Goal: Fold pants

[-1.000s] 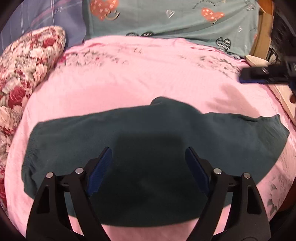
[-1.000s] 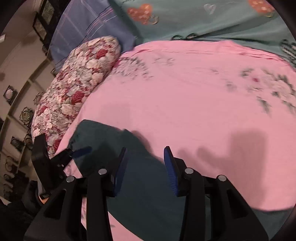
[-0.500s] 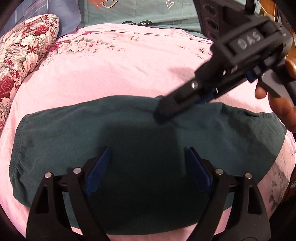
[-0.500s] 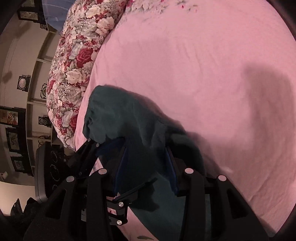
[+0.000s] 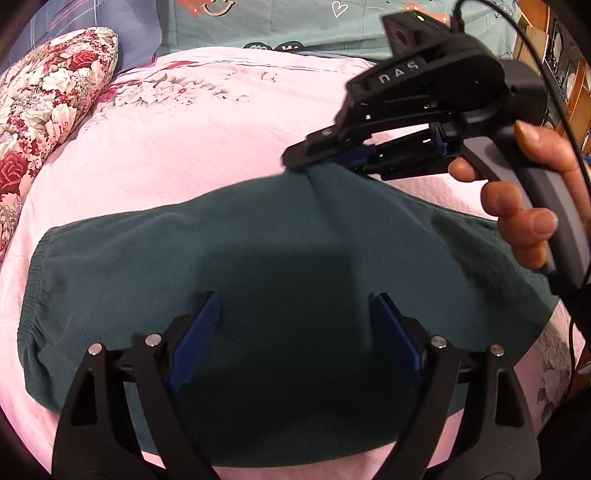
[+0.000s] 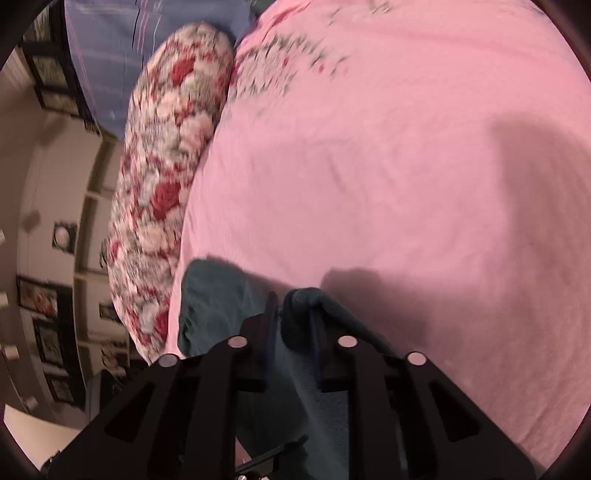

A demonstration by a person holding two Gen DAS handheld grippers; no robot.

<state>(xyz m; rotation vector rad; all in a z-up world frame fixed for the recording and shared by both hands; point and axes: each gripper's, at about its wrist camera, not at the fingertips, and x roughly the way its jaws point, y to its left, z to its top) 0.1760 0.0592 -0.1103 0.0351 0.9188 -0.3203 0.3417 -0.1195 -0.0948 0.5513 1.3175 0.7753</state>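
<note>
Dark green pants (image 5: pixel 258 266) lie folded across the pink bedsheet (image 5: pixel 192 147), elastic waistband at the left. My left gripper (image 5: pixel 295 332) is open and empty, hovering over the near middle of the pants. My right gripper (image 5: pixel 314 162) comes in from the right, held by a hand, and is shut on a bump of the pants' far edge. In the right wrist view the right gripper (image 6: pixel 295 317) pinches a fold of the pants (image 6: pixel 303 302) between its fingers.
A floral pillow (image 5: pixel 48 110) lies at the left of the bed, also in the right wrist view (image 6: pixel 166 177). A teal cover with hearts (image 5: pixel 295 22) and a blue plaid pillow (image 5: pixel 110 29) lie at the back. Wooden furniture (image 5: pixel 569 66) stands at the right.
My right gripper came down to the far edge of the pants and closed on a fold of it. My left gripper stayed open over the pants.
</note>
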